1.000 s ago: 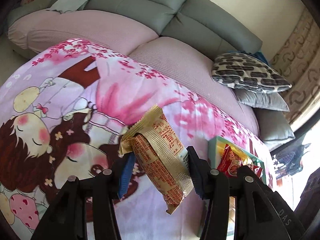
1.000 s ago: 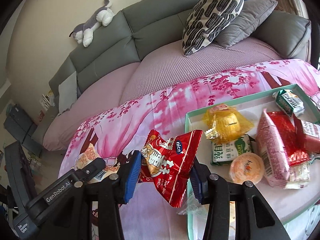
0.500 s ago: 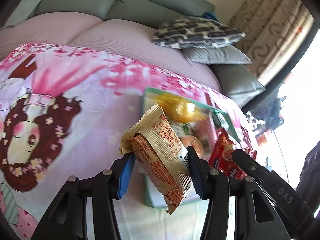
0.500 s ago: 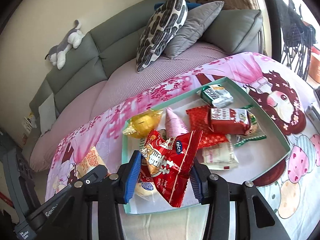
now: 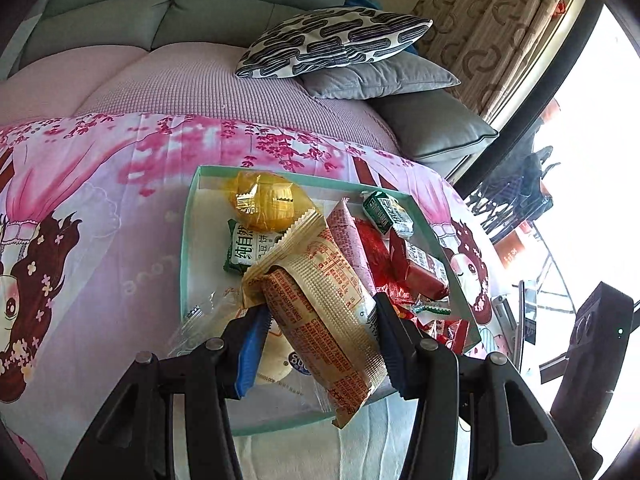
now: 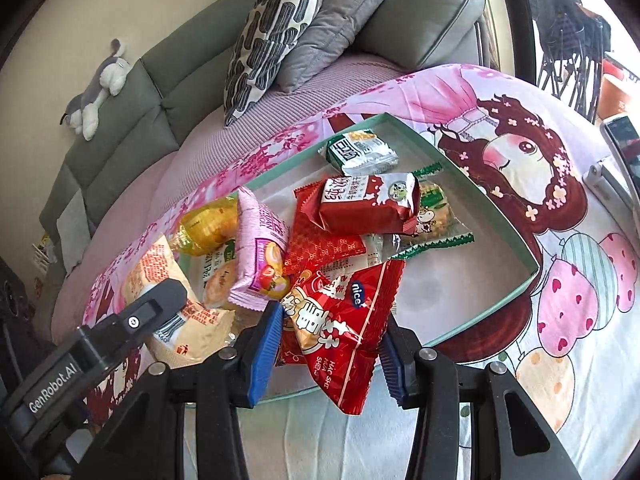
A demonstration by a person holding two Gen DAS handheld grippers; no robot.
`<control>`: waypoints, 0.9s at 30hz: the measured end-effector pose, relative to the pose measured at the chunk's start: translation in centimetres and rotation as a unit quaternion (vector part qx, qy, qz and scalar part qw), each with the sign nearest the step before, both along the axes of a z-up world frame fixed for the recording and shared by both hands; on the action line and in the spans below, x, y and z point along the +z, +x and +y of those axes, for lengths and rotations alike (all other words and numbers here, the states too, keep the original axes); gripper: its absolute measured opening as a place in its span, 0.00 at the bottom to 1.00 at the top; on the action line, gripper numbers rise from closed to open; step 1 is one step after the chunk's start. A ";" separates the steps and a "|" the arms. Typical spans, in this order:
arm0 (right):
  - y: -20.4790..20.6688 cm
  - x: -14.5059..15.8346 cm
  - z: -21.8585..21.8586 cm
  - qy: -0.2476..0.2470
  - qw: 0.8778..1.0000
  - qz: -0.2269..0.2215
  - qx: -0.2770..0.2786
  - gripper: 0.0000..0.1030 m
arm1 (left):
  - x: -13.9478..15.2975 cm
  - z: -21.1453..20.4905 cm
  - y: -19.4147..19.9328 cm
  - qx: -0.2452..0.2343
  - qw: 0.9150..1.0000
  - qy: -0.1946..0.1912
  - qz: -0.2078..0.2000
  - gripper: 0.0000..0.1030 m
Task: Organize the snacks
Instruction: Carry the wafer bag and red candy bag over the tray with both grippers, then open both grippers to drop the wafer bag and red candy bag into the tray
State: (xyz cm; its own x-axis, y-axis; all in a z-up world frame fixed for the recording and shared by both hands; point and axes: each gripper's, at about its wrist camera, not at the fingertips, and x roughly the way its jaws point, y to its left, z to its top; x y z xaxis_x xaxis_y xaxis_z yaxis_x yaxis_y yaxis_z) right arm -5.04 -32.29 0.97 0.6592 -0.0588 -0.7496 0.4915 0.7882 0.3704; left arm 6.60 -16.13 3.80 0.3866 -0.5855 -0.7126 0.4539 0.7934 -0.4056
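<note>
My left gripper (image 5: pixel 320 344) is shut on a beige-and-orange snack packet (image 5: pixel 324 312) and holds it above the near left part of a shallow green-rimmed tray (image 5: pixel 186 240). My right gripper (image 6: pixel 328 352) is shut on a red "nice" snack bag (image 6: pixel 340 320) above the tray's near edge (image 6: pixel 500 300). The tray holds several snacks: a yellow packet (image 5: pixel 264 200), a green packet (image 6: pixel 360 152), a red packet (image 6: pixel 368 200) and a pink packet (image 6: pixel 260 256). The left gripper with its packet shows in the right wrist view (image 6: pixel 120 328).
The tray lies on a table covered with a pink cartoon cloth (image 5: pixel 100 208). Behind it is a grey sofa with a pink cover (image 5: pixel 200 76), a patterned pillow (image 5: pixel 332 40) and a plush toy (image 6: pixel 96 88). A phone on a stand (image 6: pixel 620 148) is at the right.
Both grippers have moved right over the tray, each holding its packet. The tray now fills the middle of both views.
</note>
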 end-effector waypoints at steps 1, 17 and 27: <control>0.0 -0.3 -0.2 0.007 1.000 -0.002 0.002 0.48 | -0.2 -0.3 0.1 0.000 1.000 0.004 -0.001 0.52; -0.2 -0.5 -0.1 -0.022 0.999 0.007 0.024 0.84 | 0.0 -0.6 -0.6 0.016 0.999 0.051 -0.004 0.83; -0.1 -0.1 0.5 -0.074 0.996 0.033 0.029 1.00 | 1.1 3.1 -1.8 0.095 0.988 0.113 -0.051 0.96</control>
